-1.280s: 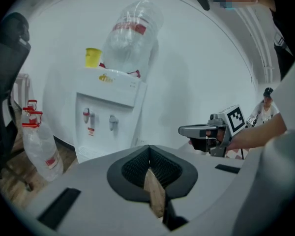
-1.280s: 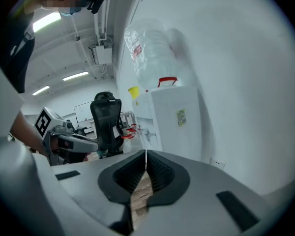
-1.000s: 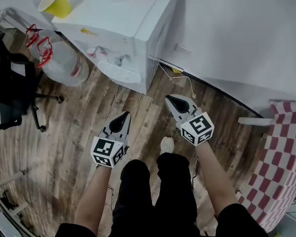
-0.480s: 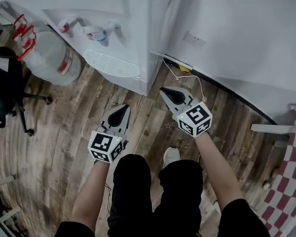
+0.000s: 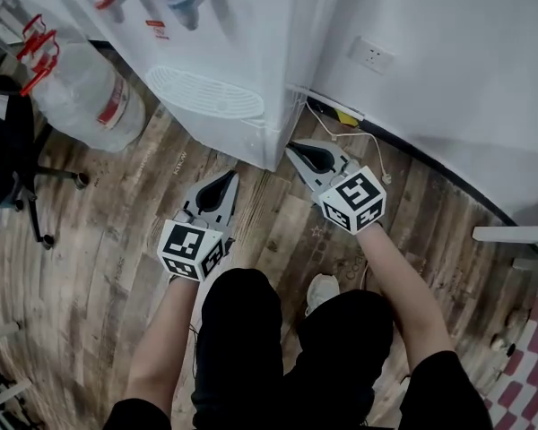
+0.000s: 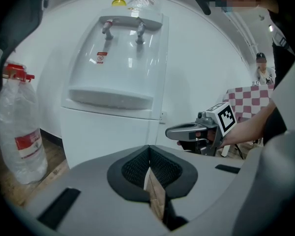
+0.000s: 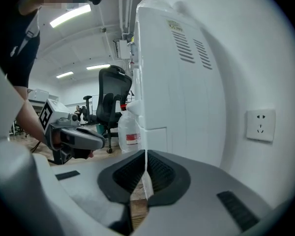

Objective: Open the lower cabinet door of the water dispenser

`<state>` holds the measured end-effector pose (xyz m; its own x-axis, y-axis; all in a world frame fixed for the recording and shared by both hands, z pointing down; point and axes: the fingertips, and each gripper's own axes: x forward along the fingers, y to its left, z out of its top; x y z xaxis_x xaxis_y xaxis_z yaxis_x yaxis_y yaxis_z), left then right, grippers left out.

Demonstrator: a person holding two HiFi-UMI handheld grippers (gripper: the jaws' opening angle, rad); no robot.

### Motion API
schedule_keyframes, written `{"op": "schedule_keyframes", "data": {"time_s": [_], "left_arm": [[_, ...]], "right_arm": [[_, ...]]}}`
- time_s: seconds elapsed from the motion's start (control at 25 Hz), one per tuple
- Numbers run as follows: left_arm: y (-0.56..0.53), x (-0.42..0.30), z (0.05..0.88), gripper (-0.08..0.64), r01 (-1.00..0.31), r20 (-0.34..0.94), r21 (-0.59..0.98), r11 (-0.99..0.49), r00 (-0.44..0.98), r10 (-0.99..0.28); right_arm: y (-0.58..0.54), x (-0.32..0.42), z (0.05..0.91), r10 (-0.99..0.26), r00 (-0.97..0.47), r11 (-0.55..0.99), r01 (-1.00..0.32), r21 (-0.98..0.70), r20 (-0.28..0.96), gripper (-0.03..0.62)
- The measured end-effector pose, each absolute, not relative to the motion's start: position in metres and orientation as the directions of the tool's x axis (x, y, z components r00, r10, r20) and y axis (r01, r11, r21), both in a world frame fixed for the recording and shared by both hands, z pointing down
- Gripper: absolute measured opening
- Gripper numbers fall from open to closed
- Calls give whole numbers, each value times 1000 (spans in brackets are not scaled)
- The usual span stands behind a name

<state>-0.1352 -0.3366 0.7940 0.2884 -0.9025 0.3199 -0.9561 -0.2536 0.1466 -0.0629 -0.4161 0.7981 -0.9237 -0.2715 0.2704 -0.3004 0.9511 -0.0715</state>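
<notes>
The head view looks steeply down from above the person onto the wooden floor [image 5: 117,240], with the water dispenser [image 5: 233,52] at its far edge. The left gripper view sits low and near, facing the dispenser's front. The right gripper view, equally low, faces its right side and the wall socket [image 7: 260,124]. All three share the dispenser and the water bottle [image 5: 90,97].

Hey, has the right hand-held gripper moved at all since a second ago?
Yes. The right hand-held gripper has drawn closer to the water dispenser. Its shut tip is now near that unit's bottom front corner, with a smaller gap than before.
</notes>
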Motion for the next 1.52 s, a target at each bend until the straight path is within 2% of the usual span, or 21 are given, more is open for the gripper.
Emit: {"op": "schedule_keyframes", "data": {"time_s": [0.24,0.28,0.36,0.68,1.28,1.36,1.52], "left_arm": [[-336,-139,799,14,-959,322,170,-227,272,-907],[-335,-141,800,14,-961,319,170,-219,264,-910],[-333,-144,801,14,-963,316,171,-206,252,-915],[-328,-151,798,14,-970,308,152,-190,229,-924],[-325,-149,799,14,-968,293,161,-191,231,-928],[-325,-148,798,14,-968,290,161,-191,232,-929],[-325,-150,791,14,-970,275,159,-184,222,-935]], "right_arm": [[-422,-68,793,-288,-925,946,-315,-76,249,27],[-423,-70,791,-291,-926,946,-316,-70,243,44],[-423,-73,790,-294,-925,947,-316,-57,239,124],[-432,-87,787,-319,-919,942,-334,-30,230,206],[-436,-88,788,-350,-906,926,-372,-55,237,201],[-428,-89,788,-327,-914,937,-347,-44,242,179],[-397,-99,792,-245,-933,967,-255,-5,262,179]]}}
